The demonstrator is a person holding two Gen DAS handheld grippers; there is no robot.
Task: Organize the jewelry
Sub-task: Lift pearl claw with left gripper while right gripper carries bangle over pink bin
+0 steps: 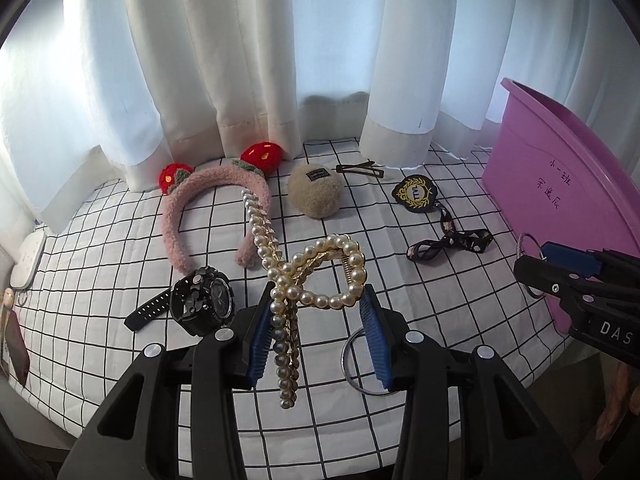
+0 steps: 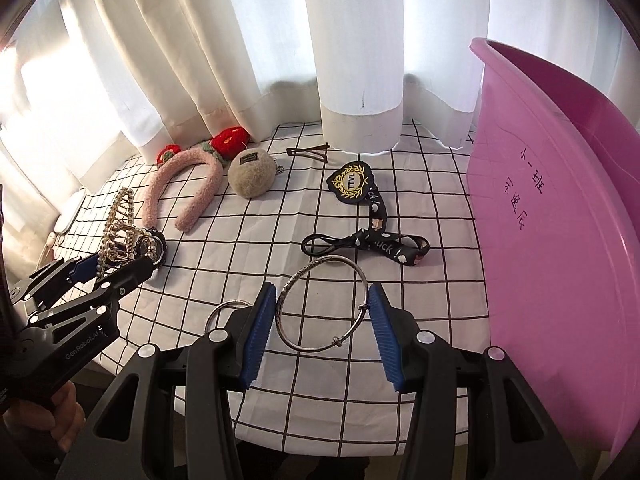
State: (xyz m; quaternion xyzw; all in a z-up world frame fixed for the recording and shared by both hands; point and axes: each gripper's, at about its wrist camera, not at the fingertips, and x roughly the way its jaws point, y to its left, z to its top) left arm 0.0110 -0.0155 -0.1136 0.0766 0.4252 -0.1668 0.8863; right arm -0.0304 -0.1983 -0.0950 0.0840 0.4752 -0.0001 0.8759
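A silver bangle (image 2: pixel 322 307) is held between the blue pads (image 2: pixel 258 340) of the right gripper (image 2: pixel 322 334), above a white cloth with a black grid (image 2: pixel 256 240); a second metal ring (image 2: pixel 224 312) is seen on the cloth just left of it. At the left, a pearl hair claw (image 2: pixel 124 236) is clamped in the left gripper (image 2: pixel 120 264). Farther back, a pink headband (image 2: pixel 188 188), a beige puff (image 2: pixel 252 178), a hair clip (image 2: pixel 310 153) and a black lanyard with a badge (image 2: pixel 372 236) are laid out, with a pink tub (image 2: pixel 560 208) at the right.
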